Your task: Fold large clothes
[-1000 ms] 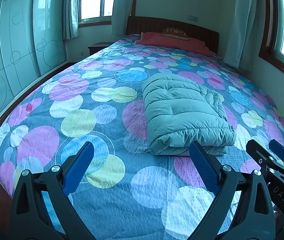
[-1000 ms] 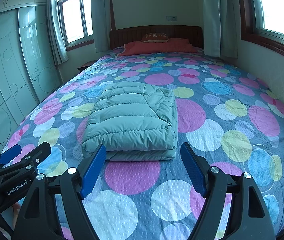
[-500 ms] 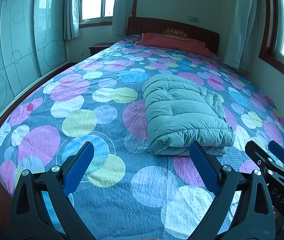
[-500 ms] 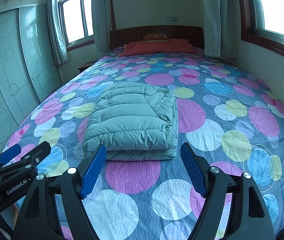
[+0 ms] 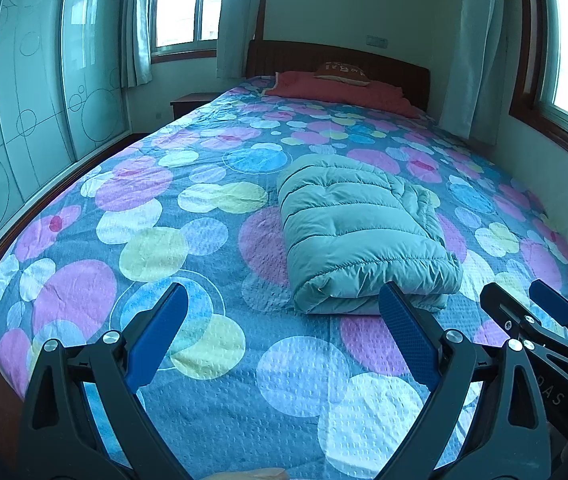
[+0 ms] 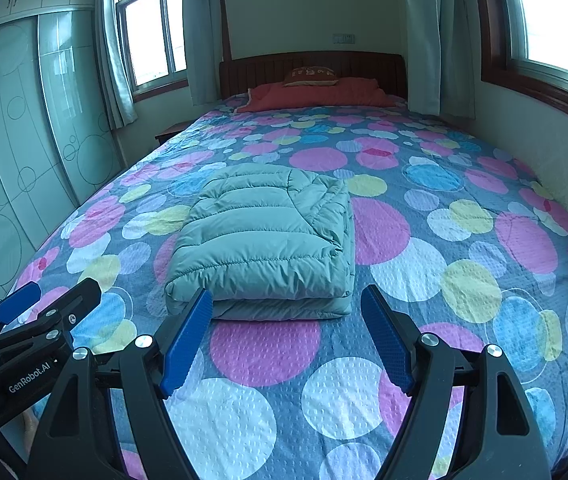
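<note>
A pale green quilted down jacket lies folded into a thick rectangle in the middle of the bed. My left gripper hangs open over the spotted bedspread, short of the jacket's near left corner, with nothing between its blue pads. My right gripper is open too, just short of the jacket's near edge, and holds nothing. Each gripper shows at the edge of the other's view: the right one, the left one.
The bedspread has coloured circles all over. A red blanket and a brown cushion lie against the wooden headboard. A glass-door wardrobe stands left, a wall with windows right, a nightstand beside the bed head.
</note>
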### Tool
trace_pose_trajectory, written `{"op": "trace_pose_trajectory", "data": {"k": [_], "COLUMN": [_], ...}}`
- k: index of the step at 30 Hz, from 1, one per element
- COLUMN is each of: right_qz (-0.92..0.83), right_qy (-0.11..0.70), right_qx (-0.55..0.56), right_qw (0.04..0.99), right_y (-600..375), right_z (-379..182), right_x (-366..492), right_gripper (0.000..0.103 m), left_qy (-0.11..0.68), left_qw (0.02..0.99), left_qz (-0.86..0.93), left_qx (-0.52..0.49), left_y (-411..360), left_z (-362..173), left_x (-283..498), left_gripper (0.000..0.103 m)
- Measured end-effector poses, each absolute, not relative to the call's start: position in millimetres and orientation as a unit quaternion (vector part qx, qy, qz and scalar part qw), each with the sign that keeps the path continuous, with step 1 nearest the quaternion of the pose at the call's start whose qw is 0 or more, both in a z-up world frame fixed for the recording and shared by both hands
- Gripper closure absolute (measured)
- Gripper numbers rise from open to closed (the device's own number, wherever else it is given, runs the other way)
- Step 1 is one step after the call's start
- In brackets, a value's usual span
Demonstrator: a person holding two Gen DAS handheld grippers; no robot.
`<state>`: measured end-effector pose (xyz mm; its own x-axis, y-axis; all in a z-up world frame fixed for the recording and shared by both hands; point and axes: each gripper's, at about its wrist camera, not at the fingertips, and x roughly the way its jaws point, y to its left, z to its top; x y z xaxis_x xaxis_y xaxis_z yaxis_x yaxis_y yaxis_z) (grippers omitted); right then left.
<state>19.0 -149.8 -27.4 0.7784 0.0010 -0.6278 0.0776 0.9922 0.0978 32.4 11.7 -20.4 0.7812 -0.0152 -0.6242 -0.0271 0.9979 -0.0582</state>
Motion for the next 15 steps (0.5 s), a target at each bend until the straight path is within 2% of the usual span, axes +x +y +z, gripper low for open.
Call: {"op": "trace_pose_trajectory", "data": {"k": [3,15], "right_qz": [-0.019,-0.019], "right_qy": [0.333,0.339], "right_qx": [0.058,0.061], "right_qw": [0.941,0.938], "right_y": [-148.3,-154.4], "right_z": [-27.0,-32.5], "right_x": [17.9,20.9], "right_gripper": [0.027,0.027], "left_qy": [0.333,0.331], "left_qw": [0.942,0.942], "left_qz": [0.000,0.025], "left_qx": [-0.034,-0.044], "left_y": [11.2,16.1], "left_z": [-21.8,-30.7], "left_x": [33.0,36.8], "left_gripper": [0.002,0.002]}}
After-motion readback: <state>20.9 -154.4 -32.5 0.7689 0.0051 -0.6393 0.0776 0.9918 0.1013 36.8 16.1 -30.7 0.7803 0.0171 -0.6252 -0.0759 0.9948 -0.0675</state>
